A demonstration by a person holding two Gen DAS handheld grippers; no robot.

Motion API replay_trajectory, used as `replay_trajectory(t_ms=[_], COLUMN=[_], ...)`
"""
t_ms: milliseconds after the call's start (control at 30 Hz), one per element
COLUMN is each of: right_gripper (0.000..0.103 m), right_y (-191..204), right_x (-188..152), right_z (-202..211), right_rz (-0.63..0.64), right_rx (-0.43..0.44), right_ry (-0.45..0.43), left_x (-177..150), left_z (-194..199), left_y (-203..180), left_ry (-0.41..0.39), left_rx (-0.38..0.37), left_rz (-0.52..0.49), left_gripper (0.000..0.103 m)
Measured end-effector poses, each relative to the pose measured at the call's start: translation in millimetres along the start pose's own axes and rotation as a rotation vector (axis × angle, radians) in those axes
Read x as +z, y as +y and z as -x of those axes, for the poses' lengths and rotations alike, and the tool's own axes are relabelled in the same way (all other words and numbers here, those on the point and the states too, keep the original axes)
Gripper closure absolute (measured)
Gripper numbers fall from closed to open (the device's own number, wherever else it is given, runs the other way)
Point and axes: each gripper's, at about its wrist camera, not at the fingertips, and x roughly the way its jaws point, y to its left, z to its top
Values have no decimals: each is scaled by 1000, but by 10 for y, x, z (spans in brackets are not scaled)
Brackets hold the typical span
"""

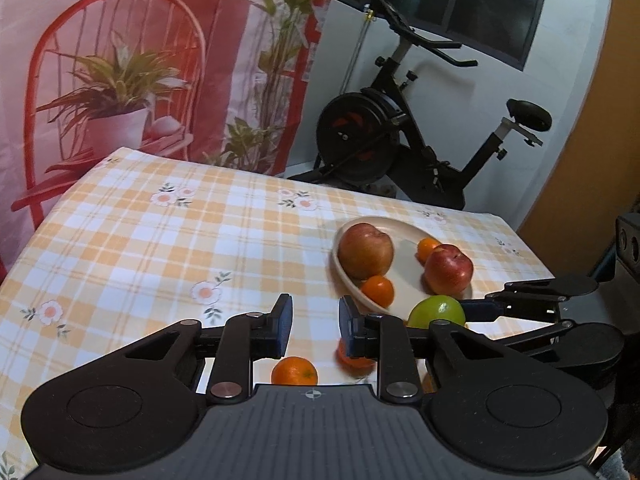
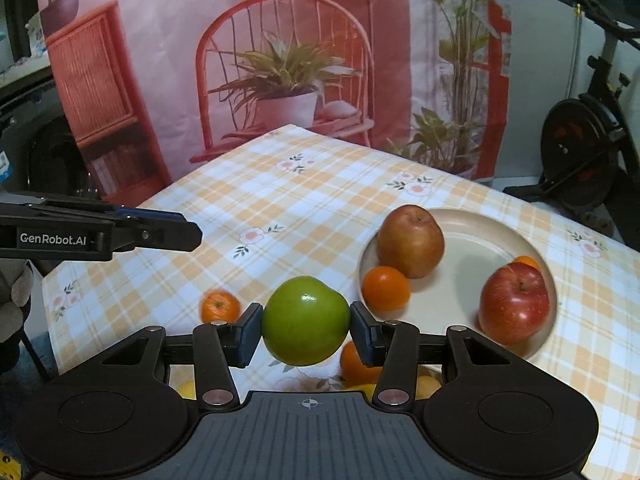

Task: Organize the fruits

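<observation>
Still, my right gripper (image 2: 306, 330) pinched the green apple (image 2: 305, 320) only at its sides, left gripper (image 1: 314, 326) spread, so I feared it slipping short of the plate (image 2: 472, 228).

In the right wrist view, the white lettering "GenRobot.AI" stands on the flat side of the black plastic body of the left gripper (image 2: 176, 230), which reaches in from the left edge above the orange-and-white checked, flower-printed cloth on the worktop (image 2: 320, 200). That is the only wording that can be read. A small white crosshair sign, a circle crossed by two lines, is printed at the front middle of the ribbed dark grey plate of each gripper's own mount, seen at the bottom of both views; it carries no letters or numbers. The fruits and the cream plate bear no readable labels
</observation>
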Motion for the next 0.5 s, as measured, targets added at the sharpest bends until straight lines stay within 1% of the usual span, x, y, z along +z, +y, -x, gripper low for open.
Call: replay_trajectory(t_ms=[100, 167, 233, 333, 500], right_gripper=[60, 60, 60, 60, 60], right_y=[-48, -68, -87, -102, -122], right_x=[-50, -84, -105, -126, -109], right_z=[-9, -4, 14, 37, 48], right_rz=[-15, -26, -34, -33, -47], right_rx=[3, 5, 8, 9, 6], right_ry=[4, 1, -5, -9, -33], left_x=[-21, -51, -68, -42, 50], left_z=[-115, -193, -221, -167, 49], left_y=[-11, 53, 139, 261, 493], left_ry=[31, 56, 65, 55, 21], left_rx=[-12, 1, 16, 47, 89], left_rz=[3, 36, 67, 85, 115], left_gripper=[76, 76, 76, 76, 76])
